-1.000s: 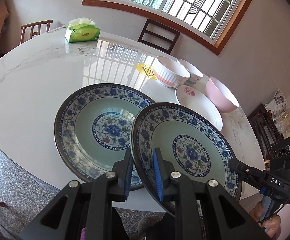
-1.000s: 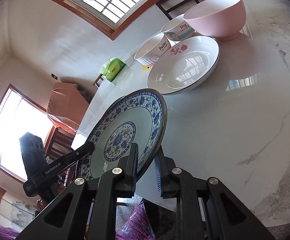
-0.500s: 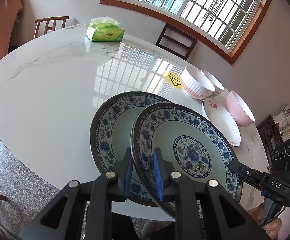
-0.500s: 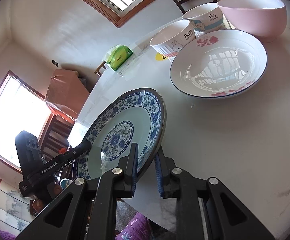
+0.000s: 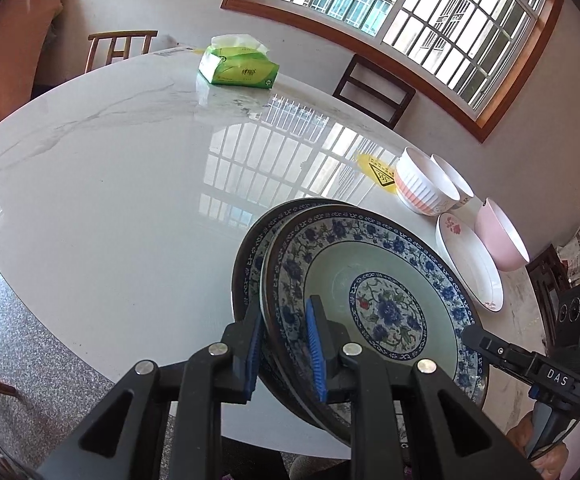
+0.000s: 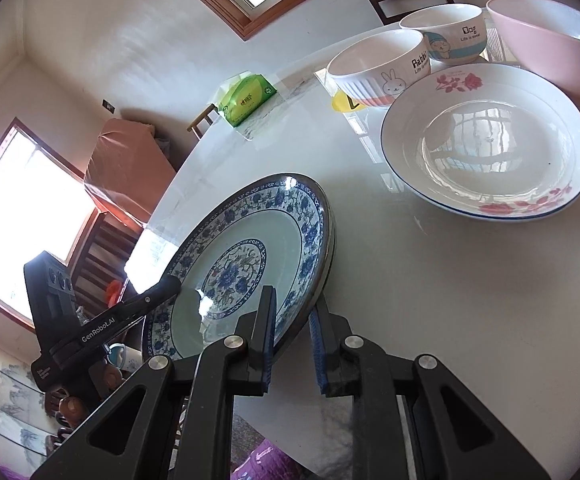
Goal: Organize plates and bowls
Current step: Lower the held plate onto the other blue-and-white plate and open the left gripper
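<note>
A green tissue pack point(image 5: 238, 69) sits at the far left of the round white marble table point(image 5: 110, 200). Nearer the front edge, the left gripper point(image 5: 282, 350) clamps the left rim of a glazed blue-and-white floral plate point(image 5: 369, 292), pale green inside with a dark edge, held tilted just over a second matching blue-and-white plate point(image 5: 250, 252) lying beneath it. The right gripper point(image 6: 293, 330) pinches the same plate's opposite rim. Farther right stand a white ribbed rabbit bowl point(image 6: 377, 66), a white dog bowl point(image 6: 445, 32), a shallow white rose-printed plate point(image 6: 485, 144) and a pink bowl point(image 6: 549, 40).
</note>
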`<state>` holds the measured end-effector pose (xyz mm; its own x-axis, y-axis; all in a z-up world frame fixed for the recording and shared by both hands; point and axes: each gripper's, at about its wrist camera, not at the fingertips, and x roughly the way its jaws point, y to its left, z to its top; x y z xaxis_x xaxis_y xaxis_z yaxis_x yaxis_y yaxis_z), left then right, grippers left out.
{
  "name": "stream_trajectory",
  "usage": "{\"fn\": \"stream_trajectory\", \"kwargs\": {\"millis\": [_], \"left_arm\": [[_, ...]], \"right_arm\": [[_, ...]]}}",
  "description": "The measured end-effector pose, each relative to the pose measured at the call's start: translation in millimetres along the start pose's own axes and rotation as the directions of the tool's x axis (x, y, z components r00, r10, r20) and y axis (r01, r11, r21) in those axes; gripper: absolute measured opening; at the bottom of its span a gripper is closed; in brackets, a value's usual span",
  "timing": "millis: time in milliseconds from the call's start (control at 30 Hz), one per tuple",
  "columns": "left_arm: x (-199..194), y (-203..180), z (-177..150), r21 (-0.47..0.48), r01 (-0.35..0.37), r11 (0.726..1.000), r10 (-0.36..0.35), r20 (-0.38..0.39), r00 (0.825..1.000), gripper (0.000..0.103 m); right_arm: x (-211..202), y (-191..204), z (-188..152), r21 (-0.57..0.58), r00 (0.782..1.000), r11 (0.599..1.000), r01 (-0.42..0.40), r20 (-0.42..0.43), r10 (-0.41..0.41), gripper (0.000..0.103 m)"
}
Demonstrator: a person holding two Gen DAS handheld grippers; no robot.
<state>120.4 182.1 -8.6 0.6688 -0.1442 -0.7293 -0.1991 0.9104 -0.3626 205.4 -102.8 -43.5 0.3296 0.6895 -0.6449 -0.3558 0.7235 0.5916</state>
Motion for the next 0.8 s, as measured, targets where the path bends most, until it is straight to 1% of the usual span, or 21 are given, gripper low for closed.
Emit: {"fn": "stream_trajectory", "kwargs": {"millis": [333, 600, 800], "left_arm": [[6, 4, 2, 0.009, -0.020, 1.000, 0.020, 0.010, 1.000, 0.021], [7, 1, 2, 0.023, -0.038, 0.999, 0.038, 0.017, 0.999, 0.022], [7, -1, 1, 0.045, -0.077, 0.996, 0.076, 0.030, 0.997, 0.024]], "right_arm": [[8, 6, 0, -0.022, 0.999, 0.999, 0.031, -0.012, -0.032, 0.018], [9, 8, 1, -0.024, 0.999, 0.999, 0.033, -0.011, -0.034, 0.018], [12, 11, 1, -0.035, 0.999, 0.998, 0.044, -0.011, -0.045, 0.018]]}}
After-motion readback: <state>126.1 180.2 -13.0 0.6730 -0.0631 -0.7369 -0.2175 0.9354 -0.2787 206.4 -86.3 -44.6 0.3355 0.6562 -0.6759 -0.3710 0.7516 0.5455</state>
